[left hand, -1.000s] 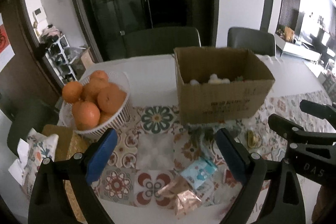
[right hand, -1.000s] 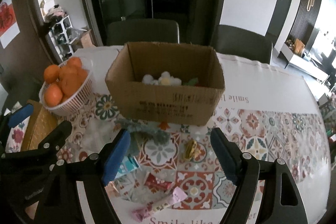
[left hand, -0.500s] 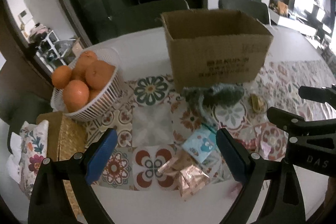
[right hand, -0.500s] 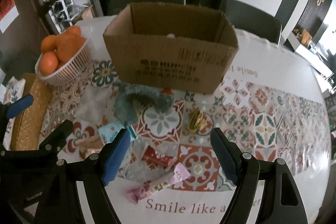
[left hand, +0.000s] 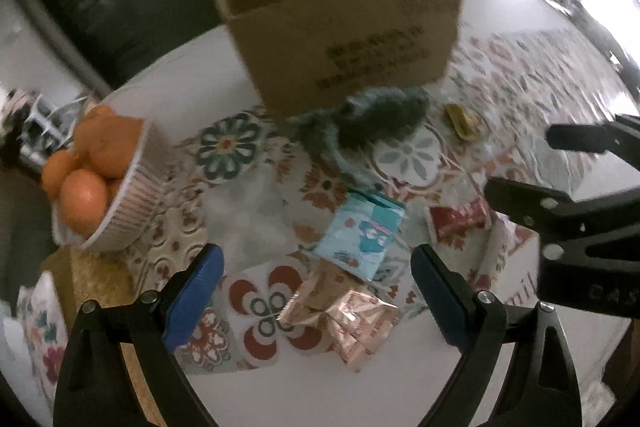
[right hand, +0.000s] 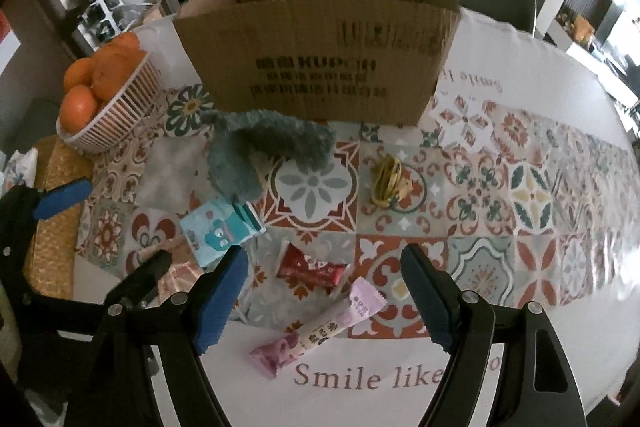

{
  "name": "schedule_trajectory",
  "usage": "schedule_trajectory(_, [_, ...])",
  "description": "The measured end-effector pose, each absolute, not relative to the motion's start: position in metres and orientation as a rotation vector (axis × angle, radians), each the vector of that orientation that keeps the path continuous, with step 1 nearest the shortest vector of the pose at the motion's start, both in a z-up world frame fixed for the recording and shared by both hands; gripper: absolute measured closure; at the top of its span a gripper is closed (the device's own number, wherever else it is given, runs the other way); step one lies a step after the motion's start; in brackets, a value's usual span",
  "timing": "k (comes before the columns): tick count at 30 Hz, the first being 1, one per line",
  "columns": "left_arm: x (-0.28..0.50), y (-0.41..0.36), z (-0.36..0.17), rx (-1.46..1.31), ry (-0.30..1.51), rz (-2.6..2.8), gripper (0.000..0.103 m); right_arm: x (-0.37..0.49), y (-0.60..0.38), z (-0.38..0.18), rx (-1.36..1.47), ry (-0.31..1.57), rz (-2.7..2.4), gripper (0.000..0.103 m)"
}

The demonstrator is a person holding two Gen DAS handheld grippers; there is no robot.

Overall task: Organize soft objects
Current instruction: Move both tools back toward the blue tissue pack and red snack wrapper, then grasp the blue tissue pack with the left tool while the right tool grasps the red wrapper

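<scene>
A fuzzy grey-green soft cloth (right hand: 268, 147) lies on the patterned tablecloth just in front of an open cardboard box (right hand: 320, 47); it also shows in the left wrist view (left hand: 368, 123), with the box (left hand: 344, 27) behind it. A light-blue tissue pack (left hand: 360, 231) (right hand: 220, 231) lies nearer. My left gripper (left hand: 316, 291) is open and empty, above copper foil packets (left hand: 344, 319). My right gripper (right hand: 324, 299) is open and empty, above a red snack packet (right hand: 308, 267) and a pink wrapped bar (right hand: 320, 331).
A white basket of oranges (left hand: 100, 171) (right hand: 104, 95) stands at the left. A bundle of yellow rubber bands (right hand: 388, 179) lies right of the cloth. A woven mat (right hand: 56, 219) lies at the left table edge. Dark chairs stand behind the table.
Both grippers have dropped lower and closer to the table, so the box's inside is now hidden. Both stay open and empty. Nothing on the table has moved.
</scene>
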State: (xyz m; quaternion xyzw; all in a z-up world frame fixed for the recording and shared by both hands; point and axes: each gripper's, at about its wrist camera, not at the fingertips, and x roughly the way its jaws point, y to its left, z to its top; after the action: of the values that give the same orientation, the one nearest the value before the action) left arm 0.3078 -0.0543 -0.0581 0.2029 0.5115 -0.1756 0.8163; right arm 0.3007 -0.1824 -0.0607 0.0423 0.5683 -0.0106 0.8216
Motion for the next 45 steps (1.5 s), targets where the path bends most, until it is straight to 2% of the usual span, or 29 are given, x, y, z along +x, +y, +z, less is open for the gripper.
schedule_trajectory(9, [0.309,-0.063,-0.095,0.566,1.09,-0.448,0.008,0.301,-0.179,-0.094,0.172,1.242,-0.038,0.024])
schedule_trajectory(19, [0.322,-0.066,-0.129,0.568,1.129,-0.481,0.009,0.309,-0.181,-0.138,0.277,1.312,-0.06,0.024])
schedule_trajectory(32, [0.338,-0.076,-0.153,0.576,1.151,-0.505,0.012,0.326,-0.168,-0.162,0.301,1.345,-0.087,0.024])
schedule_trajectory(39, [0.343,-0.083,-0.16,0.564,1.157,-0.499,0.019,0.34,-0.151,-0.172,0.282,1.349,-0.095,0.025])
schedule_trajectory(45, [0.333,-0.088,-0.16,0.577,1.135,-0.539,0.039,0.334,-0.157,-0.175,0.247,1.348,-0.095,0.027])
